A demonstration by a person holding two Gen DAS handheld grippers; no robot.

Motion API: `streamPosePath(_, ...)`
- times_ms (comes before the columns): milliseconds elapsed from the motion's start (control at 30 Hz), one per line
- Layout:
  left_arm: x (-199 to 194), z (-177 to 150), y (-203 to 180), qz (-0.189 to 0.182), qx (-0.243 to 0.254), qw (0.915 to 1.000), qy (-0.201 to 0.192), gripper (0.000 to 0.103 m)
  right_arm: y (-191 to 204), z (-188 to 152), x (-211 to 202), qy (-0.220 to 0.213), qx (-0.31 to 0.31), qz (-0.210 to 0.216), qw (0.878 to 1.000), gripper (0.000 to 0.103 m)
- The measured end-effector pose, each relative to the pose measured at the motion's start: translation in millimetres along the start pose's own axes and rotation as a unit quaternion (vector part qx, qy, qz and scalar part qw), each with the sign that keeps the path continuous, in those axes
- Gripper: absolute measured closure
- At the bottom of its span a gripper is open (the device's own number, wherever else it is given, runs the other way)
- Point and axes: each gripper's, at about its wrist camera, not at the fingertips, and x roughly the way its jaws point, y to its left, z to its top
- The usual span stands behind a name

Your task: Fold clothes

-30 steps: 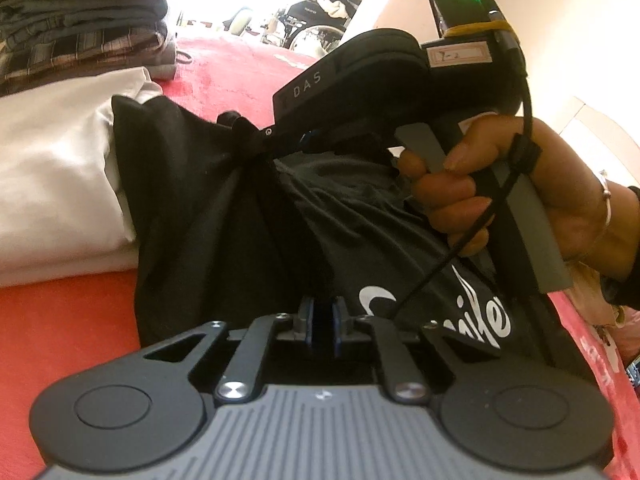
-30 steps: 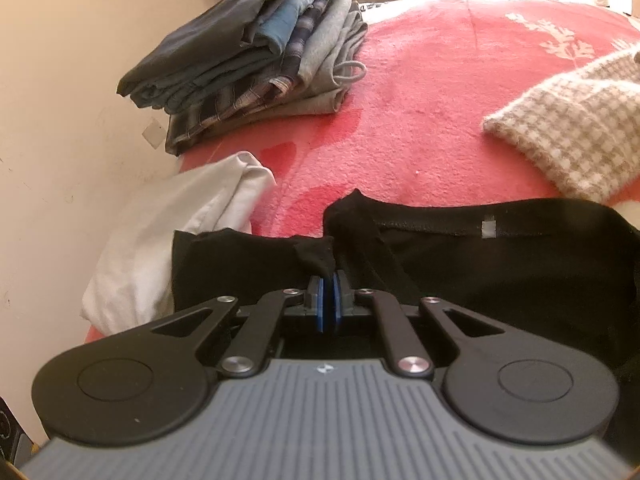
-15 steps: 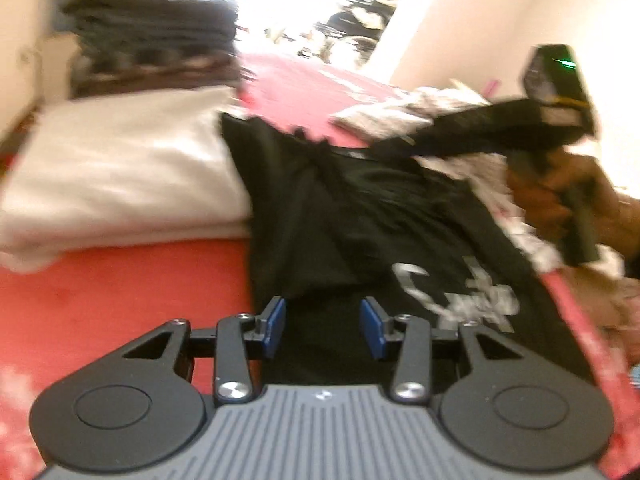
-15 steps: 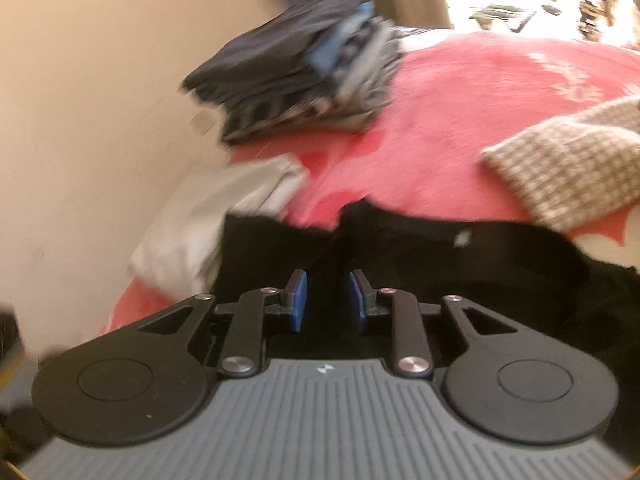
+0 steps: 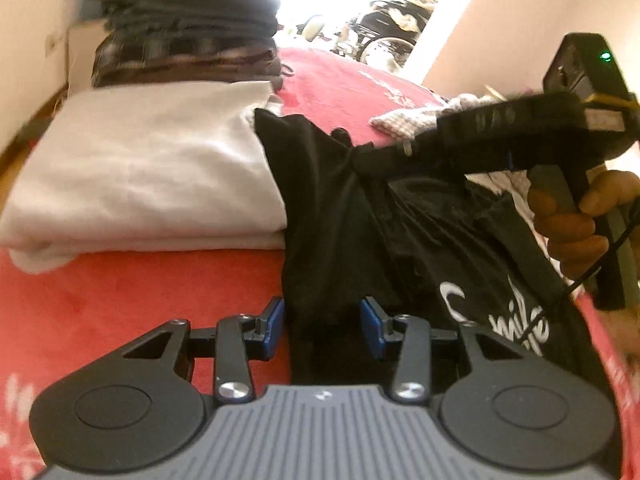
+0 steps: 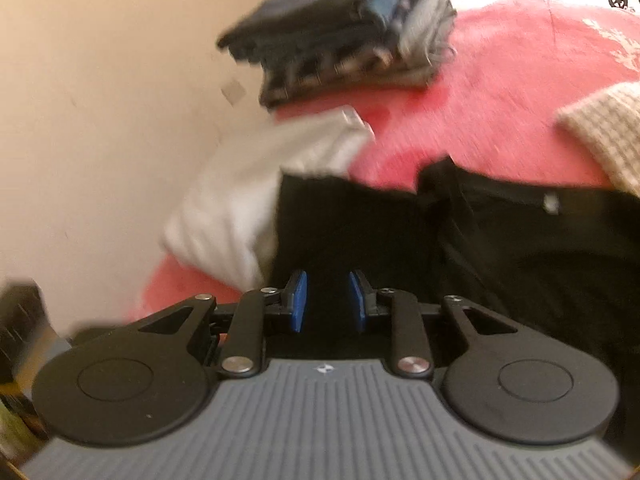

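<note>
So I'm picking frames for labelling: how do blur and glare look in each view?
Left wrist view: window blown out white, stack of folded clothes smeared, black T-shirt print readable. Right wrist view: heavier motion blur on that stack and white garment; the right tool stays sharp.

Both grippers, left (image 5: 322, 330) and right (image 6: 328, 302), now stand parted, blue pads off the black printed cotton T-shirt (image 5: 360, 220).

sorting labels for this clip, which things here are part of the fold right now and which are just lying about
In the job: black t-shirt, left gripper and right gripper, both open.

Lying about: folded white garment, stack of folded clothes, checked knit, red blanket.
</note>
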Motion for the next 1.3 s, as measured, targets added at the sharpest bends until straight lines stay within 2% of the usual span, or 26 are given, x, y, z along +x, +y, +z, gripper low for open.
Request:
streamPosePath(100, 7, 3, 8, -0.004, -0.029, 0.9995, 0.008, 0.073, 13, 17, 11, -0.015, 0.003, 0.007, 1.0, 0.08)
streamPosePath(200, 9, 2, 11, -0.006, -0.035, 0.9993, 0.007, 0.08, 30, 31, 28, -0.016, -0.014, -0.004, 1.0, 0.079)
streamPosePath(300, 9, 1, 12, -0.008, -0.036, 0.9993, 0.006, 0.08, 41, 35, 47, -0.007, -0.037, -0.045, 0.998, 0.079)
streamPosePath(400, 10, 1, 11, -0.012, -0.035, 0.9993, 0.006, 0.075, 43, 37, 63, 0.008, -0.054, -0.083, 0.995, 0.079)
streamPosePath(500, 9, 0, 9, -0.01, -0.03, 0.9995, 0.004, 0.076, 38, 36, 67, 0.004, -0.052, -0.1, 0.994, 0.082)
streamPosePath(533, 8, -1, 8, -0.008, -0.027, 0.9996, 0.003, 0.081, 35, 35, 68, 0.002, -0.05, -0.103, 0.993, 0.082)
streamPosePath(600, 7, -4, 7, -0.006, -0.023, 0.9997, 0.006, 0.083, 30, 36, 64, -0.007, -0.035, -0.087, 0.996, 0.082)
streamPosePath(667, 5, -6, 6, -0.008, -0.029, 0.9995, 0.013, 0.08, 25, 39, 58, -0.015, -0.02, -0.074, 0.997, 0.081)
streamPosePath(733, 2, -8, 6, -0.016, -0.035, 0.9991, 0.018, 0.065, 20, 41, 53, -0.023, -0.006, -0.061, 0.998, 0.079)
streamPosePath(800, -2, -10, 4, -0.024, -0.035, 0.9989, 0.019, 0.058, 15, 43, 47, -0.03, 0.009, -0.048, 0.998, 0.078)
streamPosePath(867, -4, -13, 2, -0.023, -0.025, 0.9993, 0.018, 0.055, 9, 45, 41, -0.035, 0.024, -0.037, 0.998, 0.077)
streamPosePath(1000, -5, -19, -6, -0.007, 0.02, 0.9997, 0.012, 0.056, -16, 31, 11, 0.011, 0.064, -0.057, 0.996, 0.075)
streamPosePath(1100, -3, -22, -17, 0.035, 0.082, 0.996, 0.003, 0.067, -32, 6, 0, 0.053, 0.096, -0.073, 0.991, 0.074)
streamPosePath(1133, -2, -24, -20, 0.048, 0.101, 0.9937, 0.0, 0.068, -34, -2, 1, 0.068, 0.099, -0.075, 0.99, 0.074)
streamPosePath(1233, 0, -28, -28, 0.073, 0.131, 0.9886, -0.009, 0.069, -38, -24, 6, 0.095, 0.112, -0.073, 0.986, 0.074)
streamPosePath(1300, 0, -29, -30, 0.082, 0.13, 0.988, -0.013, 0.072, -35, -34, 8, 0.098, 0.116, -0.067, 0.986, 0.074)
